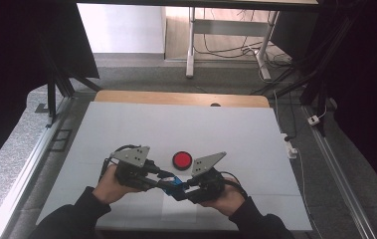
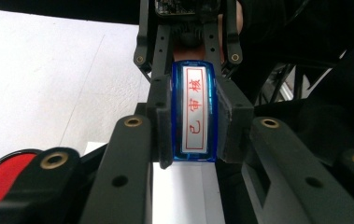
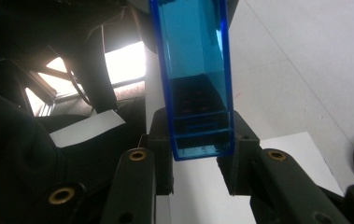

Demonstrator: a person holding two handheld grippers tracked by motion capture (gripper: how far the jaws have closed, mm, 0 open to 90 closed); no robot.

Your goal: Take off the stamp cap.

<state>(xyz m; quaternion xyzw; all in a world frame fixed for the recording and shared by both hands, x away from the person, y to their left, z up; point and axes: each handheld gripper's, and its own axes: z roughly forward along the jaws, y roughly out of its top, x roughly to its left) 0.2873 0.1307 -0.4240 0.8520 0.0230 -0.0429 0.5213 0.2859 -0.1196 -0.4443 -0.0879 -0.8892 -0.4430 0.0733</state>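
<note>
White sheet-covered table [image 1: 126, 129] with a bare wooden strip along its far edge sat on grey carpet; behind it were metal desk legs, loose cables and dark curtains at both sides. A round red ink pad in a black rim [image 1: 182, 160] lay on the sheet just beyond the two grippers. Left gripper [image 1: 163, 175] and right gripper [image 1: 181, 191] met nose to nose over the near middle of the table, both clamped on one translucent blue plastic stamp [image 2: 194, 112], held off the surface between them. Left gripper view: the pads pinched the stamp's sides, its white label with red characters facing the camera. Right gripper view: the pads gripped the stamp's lower end; its hollow blue shell held a dark insert, detail unclear. A white paper slip [image 3: 202, 191] lay beneath, partly hidden by the jaws.
</note>
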